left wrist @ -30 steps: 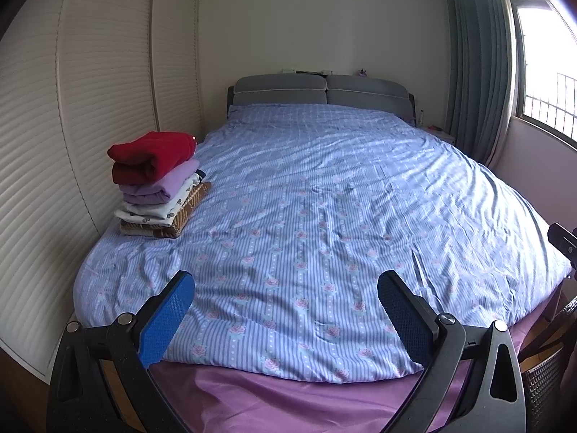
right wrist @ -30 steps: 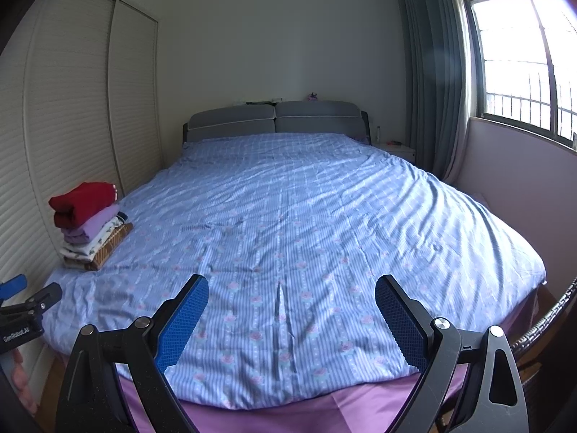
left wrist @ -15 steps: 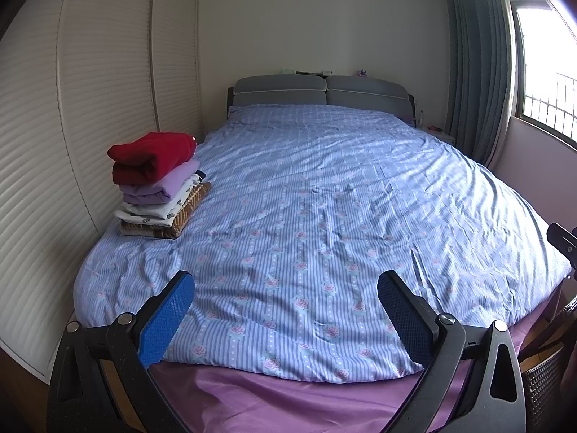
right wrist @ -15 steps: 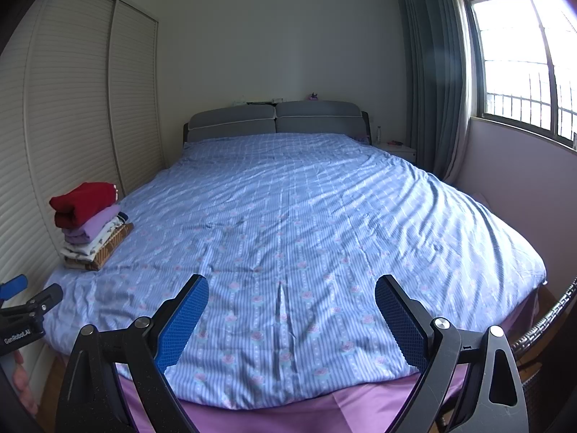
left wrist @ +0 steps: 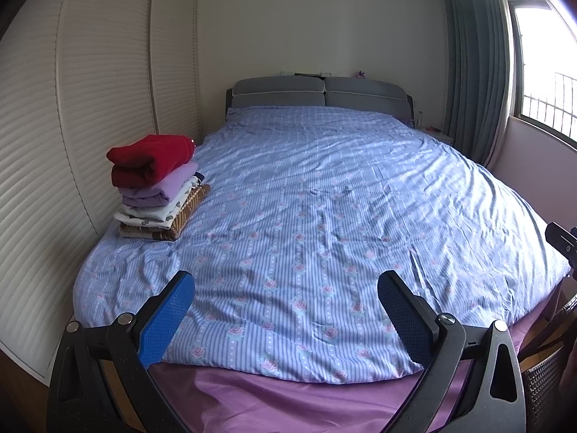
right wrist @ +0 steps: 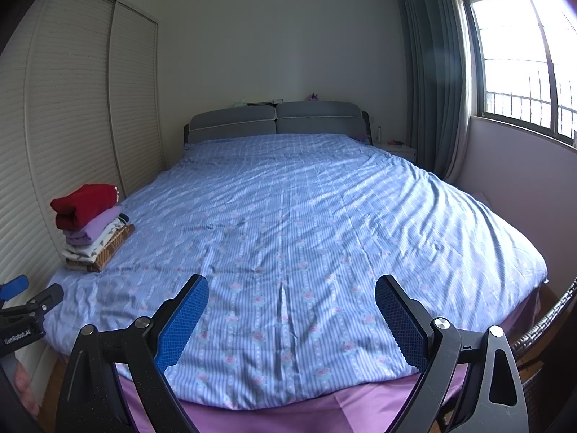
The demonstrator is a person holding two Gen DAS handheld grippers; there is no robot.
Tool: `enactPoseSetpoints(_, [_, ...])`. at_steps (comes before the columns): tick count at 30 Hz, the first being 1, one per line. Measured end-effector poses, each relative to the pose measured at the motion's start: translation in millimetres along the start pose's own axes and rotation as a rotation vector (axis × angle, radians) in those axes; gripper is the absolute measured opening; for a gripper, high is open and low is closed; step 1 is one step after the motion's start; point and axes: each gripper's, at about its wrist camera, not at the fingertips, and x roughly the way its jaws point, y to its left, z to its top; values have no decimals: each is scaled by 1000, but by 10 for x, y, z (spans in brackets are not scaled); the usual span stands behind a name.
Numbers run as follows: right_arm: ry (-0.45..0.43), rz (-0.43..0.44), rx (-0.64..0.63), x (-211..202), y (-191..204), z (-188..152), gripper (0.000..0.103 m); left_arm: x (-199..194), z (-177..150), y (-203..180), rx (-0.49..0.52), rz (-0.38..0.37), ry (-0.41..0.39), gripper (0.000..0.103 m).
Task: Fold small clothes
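A stack of folded small clothes (left wrist: pixel 155 187), with a red garment on top, then purple, white patterned and brown ones, sits on the bed's left side; it also shows in the right wrist view (right wrist: pixel 90 227). My left gripper (left wrist: pixel 285 288) is open and empty, above the foot of the bed. My right gripper (right wrist: pixel 291 290) is open and empty, also above the foot end. No loose garment shows on the blue striped duvet (left wrist: pixel 324 216).
Louvered wardrobe doors (left wrist: pixel 90 90) run along the left. A grey headboard (left wrist: pixel 317 95) is at the far end. Curtains (right wrist: pixel 429 72) and a window (right wrist: pixel 523 57) are on the right. A wicker basket (left wrist: pixel 541 389) stands at the bed's right foot corner.
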Motion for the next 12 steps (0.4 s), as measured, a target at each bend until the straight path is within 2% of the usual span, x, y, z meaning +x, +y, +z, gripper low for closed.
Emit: enactPoseSetpoints(12, [3, -5, 1, 17, 19, 21, 94, 34, -35, -30, 25, 0, 1, 103])
